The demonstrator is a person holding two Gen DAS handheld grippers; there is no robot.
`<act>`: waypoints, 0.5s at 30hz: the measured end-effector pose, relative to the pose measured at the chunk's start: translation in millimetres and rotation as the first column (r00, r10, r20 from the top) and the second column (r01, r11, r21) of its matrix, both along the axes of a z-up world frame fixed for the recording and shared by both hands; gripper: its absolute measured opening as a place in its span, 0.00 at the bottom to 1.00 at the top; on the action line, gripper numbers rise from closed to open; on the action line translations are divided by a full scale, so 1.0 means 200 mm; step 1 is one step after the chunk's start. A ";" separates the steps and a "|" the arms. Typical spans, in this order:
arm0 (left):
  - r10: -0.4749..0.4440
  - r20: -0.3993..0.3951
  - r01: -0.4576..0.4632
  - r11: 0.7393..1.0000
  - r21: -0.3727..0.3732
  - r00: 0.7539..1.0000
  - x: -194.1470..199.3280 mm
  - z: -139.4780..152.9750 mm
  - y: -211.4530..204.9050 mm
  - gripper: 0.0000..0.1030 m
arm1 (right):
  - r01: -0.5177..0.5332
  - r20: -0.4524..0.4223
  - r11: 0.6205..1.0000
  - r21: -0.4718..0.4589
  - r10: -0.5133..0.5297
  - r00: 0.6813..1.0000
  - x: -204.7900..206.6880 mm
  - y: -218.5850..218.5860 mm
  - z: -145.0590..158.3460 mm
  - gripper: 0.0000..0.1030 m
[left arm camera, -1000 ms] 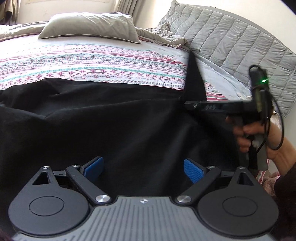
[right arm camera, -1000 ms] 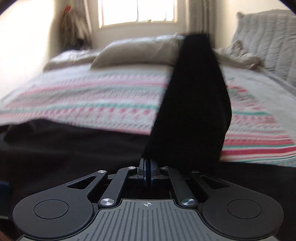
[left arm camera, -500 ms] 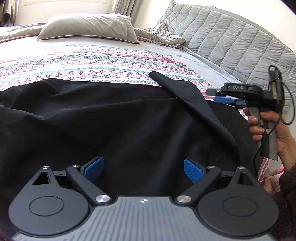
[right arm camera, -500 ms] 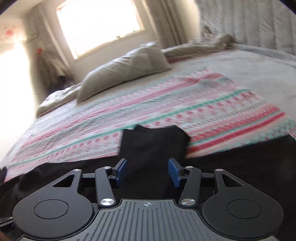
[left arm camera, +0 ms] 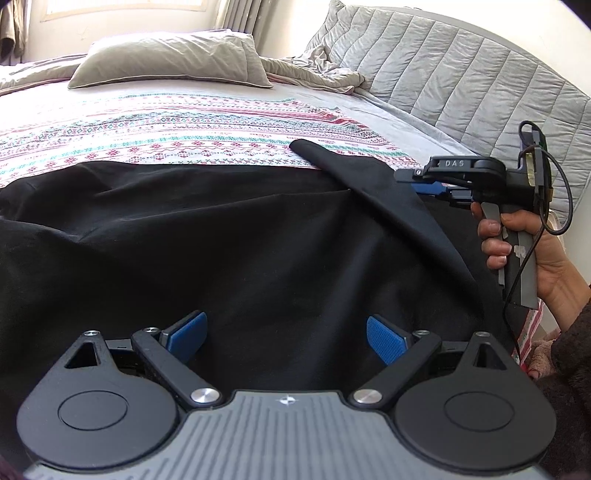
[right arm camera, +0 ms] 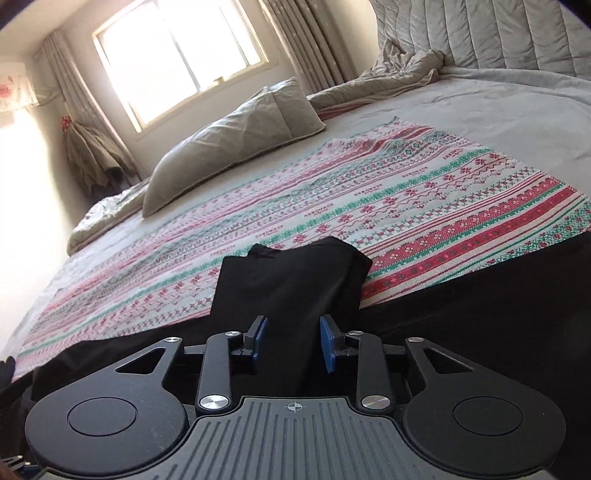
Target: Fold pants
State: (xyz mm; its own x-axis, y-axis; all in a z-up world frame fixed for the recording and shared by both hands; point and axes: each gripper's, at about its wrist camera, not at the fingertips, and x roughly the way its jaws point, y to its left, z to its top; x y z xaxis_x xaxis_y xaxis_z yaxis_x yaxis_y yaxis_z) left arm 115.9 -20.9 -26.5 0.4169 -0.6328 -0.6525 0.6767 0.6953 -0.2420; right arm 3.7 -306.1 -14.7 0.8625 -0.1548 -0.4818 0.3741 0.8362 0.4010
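One pair of black pants (left arm camera: 229, 236) lies spread across the near part of the bed, filling most of the lower half of the left wrist view. A narrow strip of the same cloth (left arm camera: 354, 184) — a leg end or flap, I cannot tell which — runs from the right side up and to the left, its tip lying on the patterned blanket (left arm camera: 155, 129).

From the right wrist view that strip (right arm camera: 291, 284) lies straight ahead of the right claw (right arm camera: 293, 345), reaching out onto the blanket (right arm camera: 424, 206). The blue pads (right arm camera: 327, 341) stand partly apart on either side of the cloth, which passes between them; the jaws have just been closing, yet gaps show beside the fabric and the pads do not press on it.

In the left wrist view the right claw (left arm camera: 424, 181) sits at the right edge of the pants, held by a hand (left arm camera: 532, 251) around its grey handle, a dark sleeve (left arm camera: 569, 369) below. The left claw (left arm camera: 286, 332) hovers over the near part of the pants with its blue pads (left arm camera: 384, 338) wide apart — nothing is between them.

Farther off, a grey pillow (left arm camera: 170, 59) rests on the bed's far side, a rumpled grey cover (left arm camera: 317, 70) lies to its right, and a quilted grey headboard (left arm camera: 461, 70) rises along the right. A bright window (right arm camera: 177, 55) with curtains (right arm camera: 303, 33) stands beyond the pillow.
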 end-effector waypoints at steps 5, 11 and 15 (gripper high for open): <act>-0.005 0.009 0.005 1.000 0.009 1.000 0.00 0.00 -0.02 1.00 | -0.021 0.008 0.999 0.032 0.021 1.000 0.04 0.00 -0.02 0.27; -0.039 0.050 0.037 0.999 0.038 0.998 -0.04 0.00 -0.04 0.99 | 0.054 -0.040 0.997 -0.047 -0.056 0.998 0.09 0.02 -0.03 0.00; -0.110 0.104 0.107 0.993 0.042 0.988 -0.10 0.03 -0.06 0.99 | 0.164 0.019 0.976 -0.143 -0.163 0.986 -0.06 0.02 0.12 0.00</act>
